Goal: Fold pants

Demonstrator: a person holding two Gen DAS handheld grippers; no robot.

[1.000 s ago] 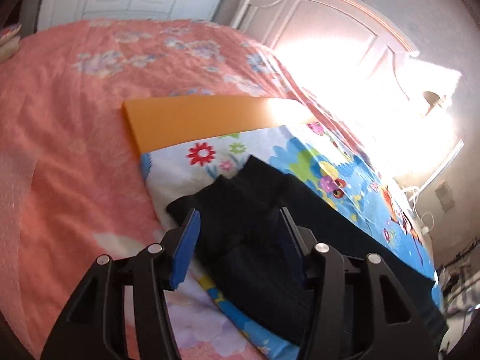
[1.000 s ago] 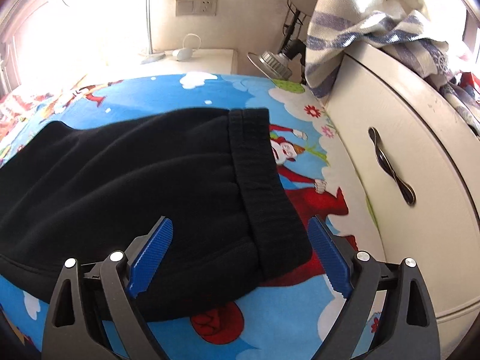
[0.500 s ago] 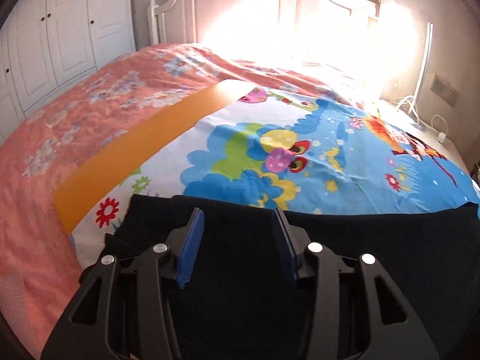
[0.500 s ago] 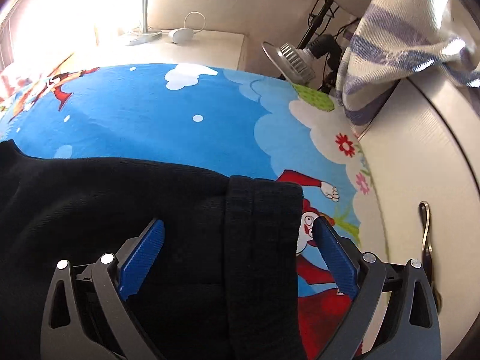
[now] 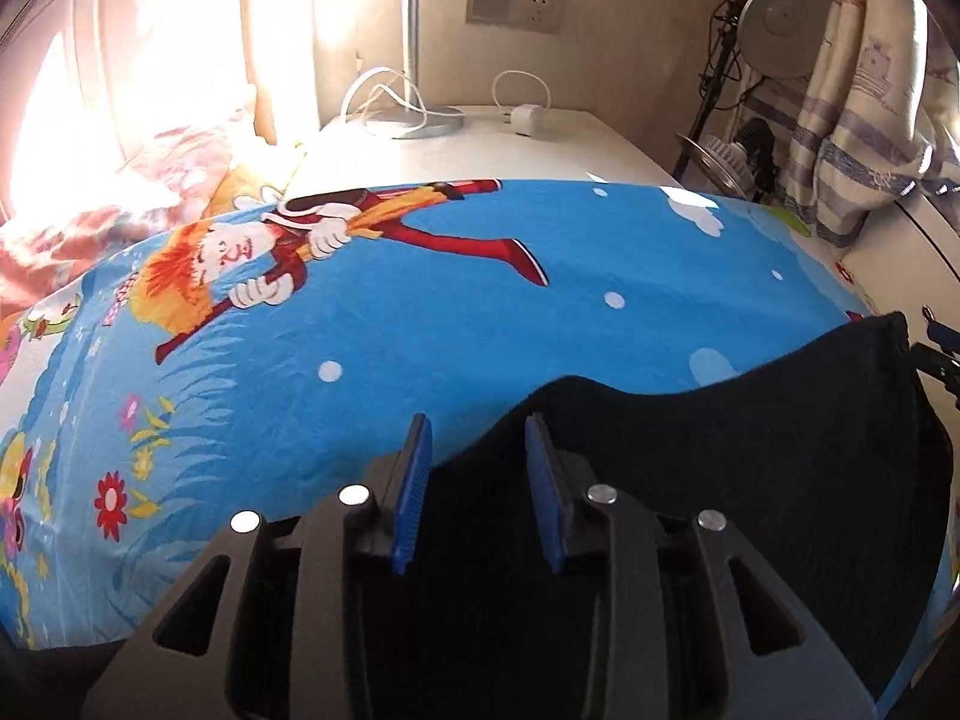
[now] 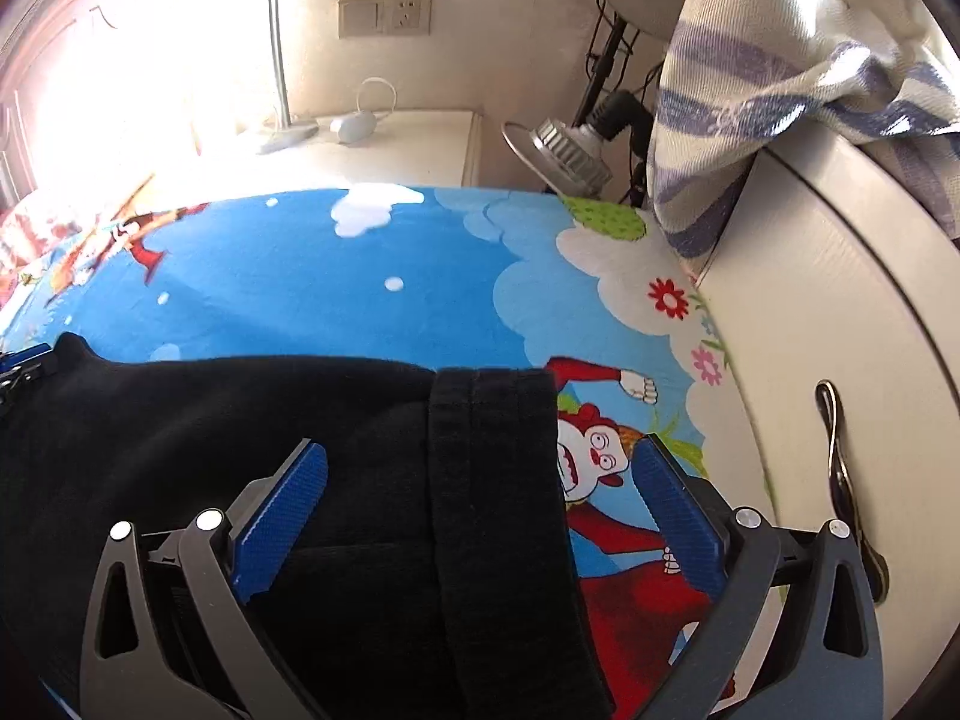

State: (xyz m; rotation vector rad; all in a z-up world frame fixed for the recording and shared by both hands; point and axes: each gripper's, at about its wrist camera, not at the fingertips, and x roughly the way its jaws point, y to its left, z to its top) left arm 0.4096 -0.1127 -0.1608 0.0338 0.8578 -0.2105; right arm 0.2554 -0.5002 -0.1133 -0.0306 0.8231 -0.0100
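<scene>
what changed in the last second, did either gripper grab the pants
The left gripper swung from the pants' far end by the orange board to the black pants edge on the blue cartoon sheet; its jaws are closing with fabric between them, and whether they grip yet is unclear. The right gripper opened wider and edged along the waistband, gripping nothing. The pants lie flat as before.

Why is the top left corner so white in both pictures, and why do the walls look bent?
Left wrist view: glare washes out the headboard; the black pants show little detail. Right wrist view: the same glare hides the wall beside the socket. Both lenses are fisheye, so the cabinet curves.
</scene>
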